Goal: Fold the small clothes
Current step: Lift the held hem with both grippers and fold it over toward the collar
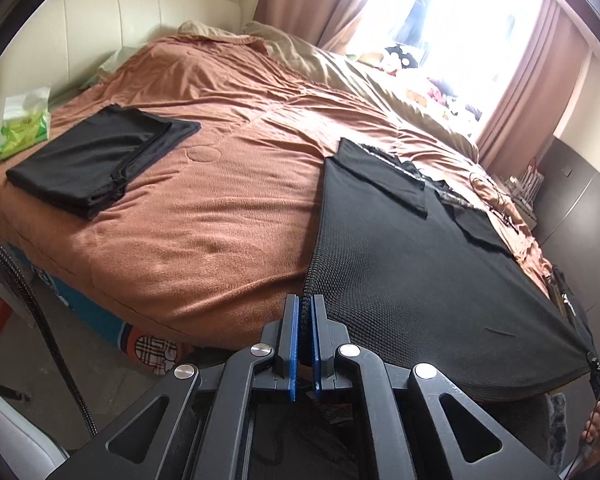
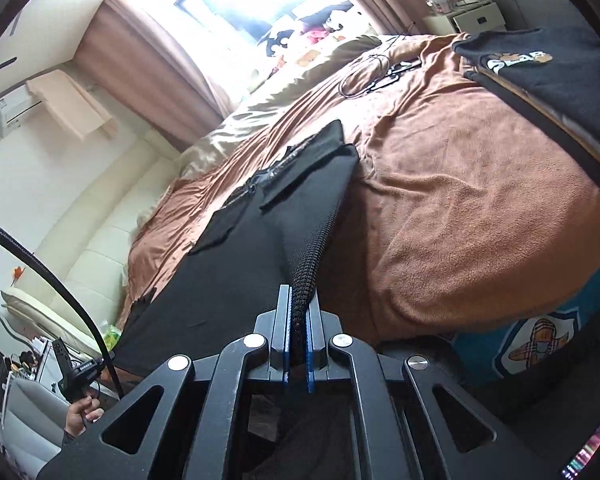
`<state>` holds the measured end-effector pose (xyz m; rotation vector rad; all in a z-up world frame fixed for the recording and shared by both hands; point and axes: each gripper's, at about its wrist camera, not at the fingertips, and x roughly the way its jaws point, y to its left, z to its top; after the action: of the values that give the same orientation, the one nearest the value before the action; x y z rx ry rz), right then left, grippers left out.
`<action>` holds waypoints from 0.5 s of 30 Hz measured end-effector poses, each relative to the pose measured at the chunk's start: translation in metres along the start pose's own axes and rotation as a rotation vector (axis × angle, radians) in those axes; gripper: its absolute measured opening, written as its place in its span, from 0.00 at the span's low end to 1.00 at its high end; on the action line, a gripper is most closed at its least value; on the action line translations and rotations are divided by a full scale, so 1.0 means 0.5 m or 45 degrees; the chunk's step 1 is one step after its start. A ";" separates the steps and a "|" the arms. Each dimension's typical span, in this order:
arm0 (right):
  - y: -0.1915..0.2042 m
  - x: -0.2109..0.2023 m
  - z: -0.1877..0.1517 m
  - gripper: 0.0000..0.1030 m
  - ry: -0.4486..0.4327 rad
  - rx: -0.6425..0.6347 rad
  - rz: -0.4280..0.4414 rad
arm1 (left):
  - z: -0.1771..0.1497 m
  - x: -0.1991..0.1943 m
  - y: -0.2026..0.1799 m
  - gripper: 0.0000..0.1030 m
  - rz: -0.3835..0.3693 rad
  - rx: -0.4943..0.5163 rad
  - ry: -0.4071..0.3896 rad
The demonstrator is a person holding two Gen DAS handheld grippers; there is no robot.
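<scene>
A black knit garment lies stretched over the near part of the brown bed, sleeves folded inward at its far end. My left gripper is shut on its near left corner, the ribbed hem pinched between the blue pads. In the right wrist view the same black garment runs up the bed, and my right gripper is shut on its rolled ribbed edge at the near right corner. The hem hangs taut between the two grippers, lifted off the bed edge. The other gripper shows at lower left, held by a hand.
A folded black garment lies at the bed's far left beside a green tissue pack. A stack of folded dark clothes with a printed logo sits at the far right. Cables lie near the pillows. Window and curtains lie beyond.
</scene>
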<state>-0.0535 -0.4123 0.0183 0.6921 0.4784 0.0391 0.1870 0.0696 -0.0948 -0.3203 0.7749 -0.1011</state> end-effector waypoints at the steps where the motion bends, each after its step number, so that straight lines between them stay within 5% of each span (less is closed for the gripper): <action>1: 0.002 -0.013 -0.006 0.02 -0.008 -0.006 0.005 | -0.004 -0.011 0.002 0.05 -0.007 -0.002 -0.008; 15: 0.007 -0.152 -0.108 0.02 -0.071 -0.020 0.048 | -0.102 -0.191 0.024 0.05 -0.101 -0.035 -0.128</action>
<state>-0.1444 -0.3916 0.0156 0.6851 0.4114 0.0591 0.0829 0.0880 -0.0683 -0.3800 0.6642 -0.1481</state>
